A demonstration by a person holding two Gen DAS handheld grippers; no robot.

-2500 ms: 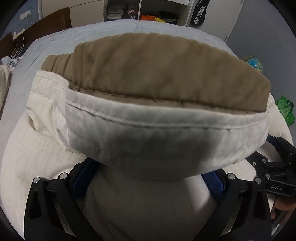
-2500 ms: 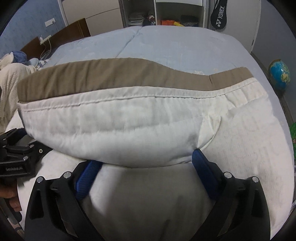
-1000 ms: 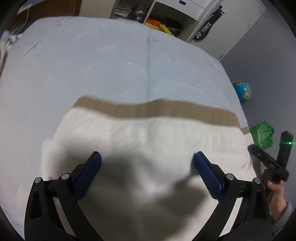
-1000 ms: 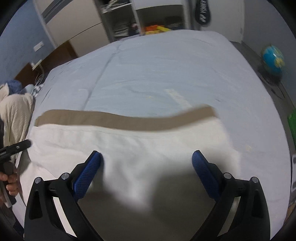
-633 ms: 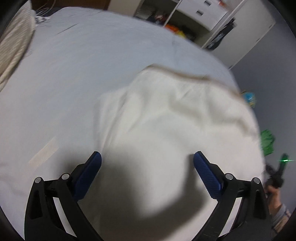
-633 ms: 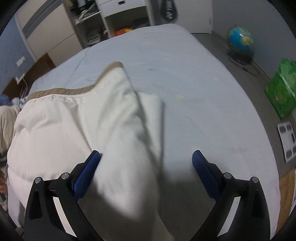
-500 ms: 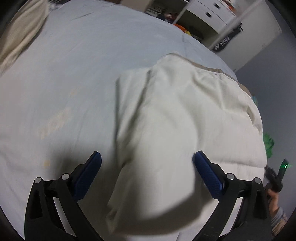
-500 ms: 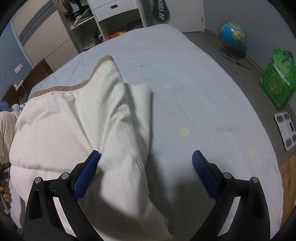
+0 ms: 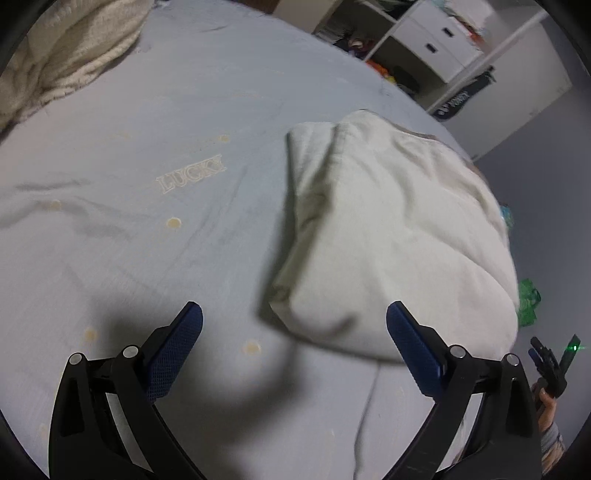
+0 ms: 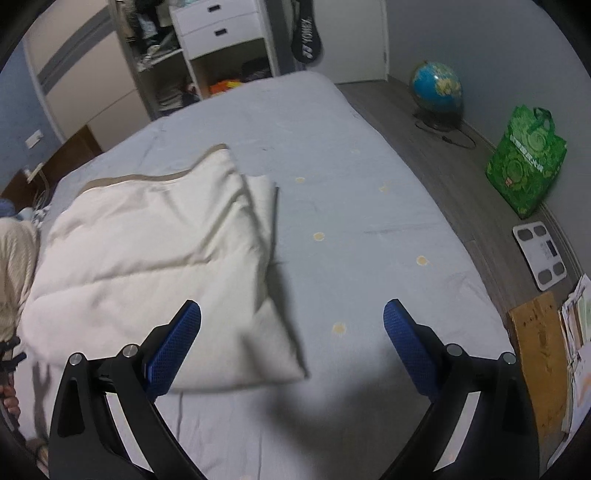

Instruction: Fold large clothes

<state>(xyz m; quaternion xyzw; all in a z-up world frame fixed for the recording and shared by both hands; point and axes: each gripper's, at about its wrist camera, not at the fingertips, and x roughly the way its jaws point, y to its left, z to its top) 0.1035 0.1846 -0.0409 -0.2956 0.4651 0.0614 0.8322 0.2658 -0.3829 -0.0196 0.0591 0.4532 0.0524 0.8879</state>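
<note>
From the left gripper (image 9: 293, 330), jaws wide and empty, the sheet (image 9: 147, 240) reads "LUCKY" (image 9: 190, 178) at ten o'clock. The folded cream garment (image 9: 391, 236) lies on the bed at one o'clock. The right gripper (image 10: 291, 328) also gapes empty, the garment at ten o'clock. A "YONEX" racket bag (image 10: 306, 35) hangs at twelve; a green bag (image 10: 526, 162) stands at two.

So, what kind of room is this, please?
Most likely a bedroom in a home. A wide bed with a pale blue sheet fills the view, a wardrobe with drawers and shelved clothes stands behind it, and a globe sits on the floor.
</note>
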